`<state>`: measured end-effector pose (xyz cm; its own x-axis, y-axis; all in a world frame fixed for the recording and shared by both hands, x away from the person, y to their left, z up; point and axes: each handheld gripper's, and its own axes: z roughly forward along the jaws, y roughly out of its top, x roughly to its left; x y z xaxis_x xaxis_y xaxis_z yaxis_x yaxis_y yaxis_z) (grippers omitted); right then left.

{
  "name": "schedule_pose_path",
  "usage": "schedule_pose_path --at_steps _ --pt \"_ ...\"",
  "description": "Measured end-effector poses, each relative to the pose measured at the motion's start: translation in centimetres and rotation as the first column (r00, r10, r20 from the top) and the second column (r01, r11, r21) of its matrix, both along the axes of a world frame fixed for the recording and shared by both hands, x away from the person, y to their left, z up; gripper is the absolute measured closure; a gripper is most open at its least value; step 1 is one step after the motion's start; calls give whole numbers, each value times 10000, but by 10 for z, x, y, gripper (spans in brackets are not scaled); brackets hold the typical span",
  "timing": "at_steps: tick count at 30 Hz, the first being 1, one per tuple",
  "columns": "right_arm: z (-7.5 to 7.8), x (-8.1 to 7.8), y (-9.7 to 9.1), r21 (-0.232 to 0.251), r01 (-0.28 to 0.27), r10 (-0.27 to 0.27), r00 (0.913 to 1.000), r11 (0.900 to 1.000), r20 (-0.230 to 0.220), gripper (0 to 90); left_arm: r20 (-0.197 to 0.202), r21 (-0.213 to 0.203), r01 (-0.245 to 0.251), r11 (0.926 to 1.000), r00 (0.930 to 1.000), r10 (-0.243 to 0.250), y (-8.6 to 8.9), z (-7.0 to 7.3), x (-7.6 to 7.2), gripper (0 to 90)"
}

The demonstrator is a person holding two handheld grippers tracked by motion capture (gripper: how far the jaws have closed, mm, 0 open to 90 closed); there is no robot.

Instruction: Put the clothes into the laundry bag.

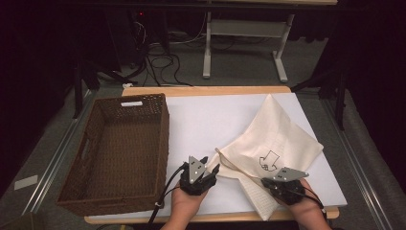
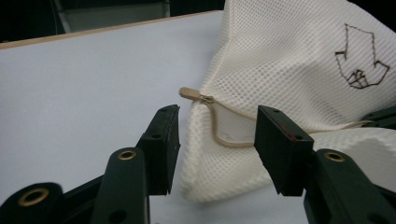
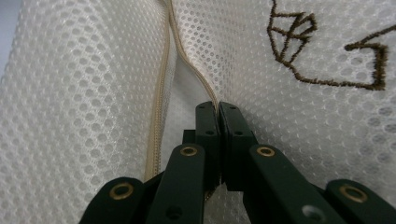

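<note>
A cream mesh bag point(image 1: 277, 134) with a brown stitched emblem point(image 1: 269, 160) lies crumpled on the right half of the white table top point(image 1: 206, 120). My left gripper point(image 1: 211, 164) sits at the bag's left corner. In the left gripper view the bag's corner point(image 2: 219, 177) and its tan zipper pull point(image 2: 191, 93) lie between the jaws of the left gripper point(image 2: 219, 154), which stand apart without pressing. My right gripper point(image 1: 270, 183) is at the bag's near edge. In the right gripper view the right gripper point(image 3: 218, 112) is shut on the tan zipper edge point(image 3: 187, 60) of the mesh point(image 3: 84, 116).
A deep brown wicker basket point(image 1: 163, 134) stands on the table's left side, close to my left hand. Bare white table surface lies between basket and bag. Beyond the table are floor cables point(image 1: 163, 64) and a white desk frame point(image 1: 246, 28).
</note>
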<state>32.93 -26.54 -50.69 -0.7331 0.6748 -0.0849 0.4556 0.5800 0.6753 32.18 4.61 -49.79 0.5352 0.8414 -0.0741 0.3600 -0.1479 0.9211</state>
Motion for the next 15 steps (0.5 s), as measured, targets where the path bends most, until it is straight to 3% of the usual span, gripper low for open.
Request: schedule_pose_path --at_steps 2,4,10,14,15 --pt "0 -1 -4 -28 30 -30 10000 10000 38 886 -4 37 -21 10000 10000 21 -1 -1 1 502" --pt "1 -2 -11 168 149 -148 9999 9997 -67 886 -85 358 -104 9993 9999 107 -1 -5 3 501" --pt "3 -2 -11 104 126 -126 9999 9999 -43 886 -530 522 -247 9983 9982 275 0 -11 9 491" --pt "3 -1 -11 162 128 -128 9999 9998 3 887 -737 614 -134 9980 9971 179 -3 -16 16 507" --pt "3 -1 -11 165 128 -128 9999 9998 0 887 -966 647 115 9978 9953 -52 -8 -19 23 531"
